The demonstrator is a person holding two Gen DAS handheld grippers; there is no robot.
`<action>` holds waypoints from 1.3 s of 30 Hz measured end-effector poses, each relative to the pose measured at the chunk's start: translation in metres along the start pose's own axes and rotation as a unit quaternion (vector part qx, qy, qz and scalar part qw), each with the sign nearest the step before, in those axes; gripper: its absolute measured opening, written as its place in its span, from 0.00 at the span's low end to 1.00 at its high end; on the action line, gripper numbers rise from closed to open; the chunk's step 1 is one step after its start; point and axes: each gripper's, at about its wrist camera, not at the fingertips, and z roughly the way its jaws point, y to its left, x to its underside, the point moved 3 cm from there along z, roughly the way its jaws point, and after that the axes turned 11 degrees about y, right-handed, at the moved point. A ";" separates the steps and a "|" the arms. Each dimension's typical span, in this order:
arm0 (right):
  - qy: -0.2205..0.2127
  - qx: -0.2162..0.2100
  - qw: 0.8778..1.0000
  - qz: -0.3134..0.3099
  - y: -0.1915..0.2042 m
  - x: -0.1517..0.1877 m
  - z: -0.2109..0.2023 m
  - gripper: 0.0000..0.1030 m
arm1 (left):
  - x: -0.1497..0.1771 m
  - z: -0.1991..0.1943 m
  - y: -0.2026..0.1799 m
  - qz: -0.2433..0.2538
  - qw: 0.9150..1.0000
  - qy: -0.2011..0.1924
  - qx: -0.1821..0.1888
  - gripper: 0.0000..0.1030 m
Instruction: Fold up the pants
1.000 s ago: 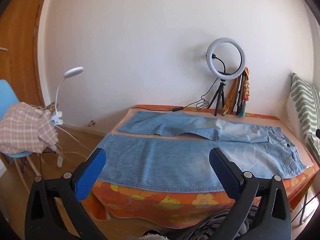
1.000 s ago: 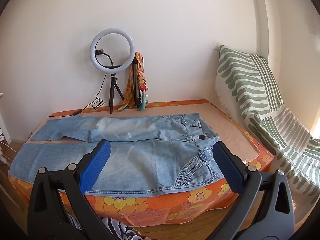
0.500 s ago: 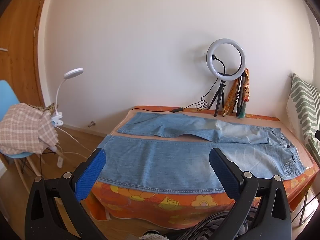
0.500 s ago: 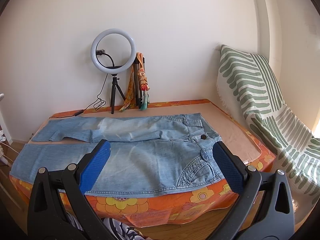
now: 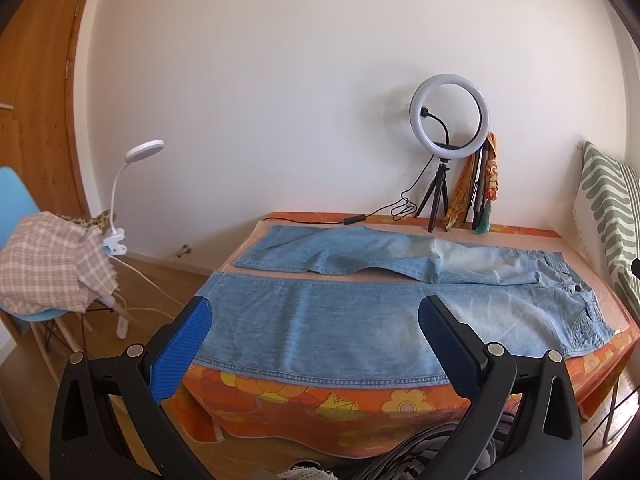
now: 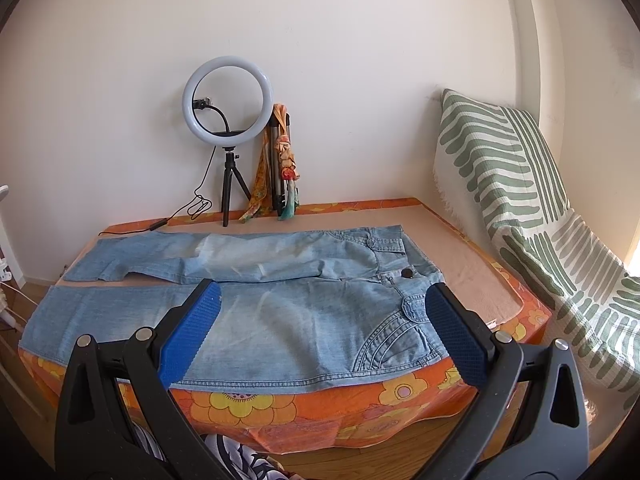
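Light blue jeans [image 5: 320, 320] lie flat on a table with an orange flowered cloth [image 5: 360, 400], legs spread apart and pointing left, waist at the right. In the right wrist view the jeans [image 6: 280, 320] show their button and pocket stitching near the right end. My left gripper [image 5: 316, 308] hangs open in front of the near leg's hem side, short of the table edge. My right gripper [image 6: 324, 294] is open too, held before the waist half of the near leg. Neither touches the fabric.
A ring light on a tripod [image 5: 448, 152] with scarves and a cable stands at the table's far edge by the wall. A green striped throw [image 6: 520, 220] covers a seat at the right. A chair with checked cloth [image 5: 52, 272] and a clip lamp [image 5: 120, 220] stand left.
Both grippers have edged slightly closer to the table, so the jeans sit a little lower and larger in view. The jaws stay open and the jeans have not moved.
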 end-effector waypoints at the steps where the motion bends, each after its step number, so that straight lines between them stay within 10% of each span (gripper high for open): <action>1: 0.000 -0.001 1.000 0.000 0.000 0.000 0.000 1.00 | 0.000 0.000 0.000 0.000 1.000 0.000 0.000 1.00; 39: 0.006 -0.007 1.000 0.004 -0.006 0.009 0.010 1.00 | -0.001 0.005 -0.010 0.008 1.000 0.005 -0.001 1.00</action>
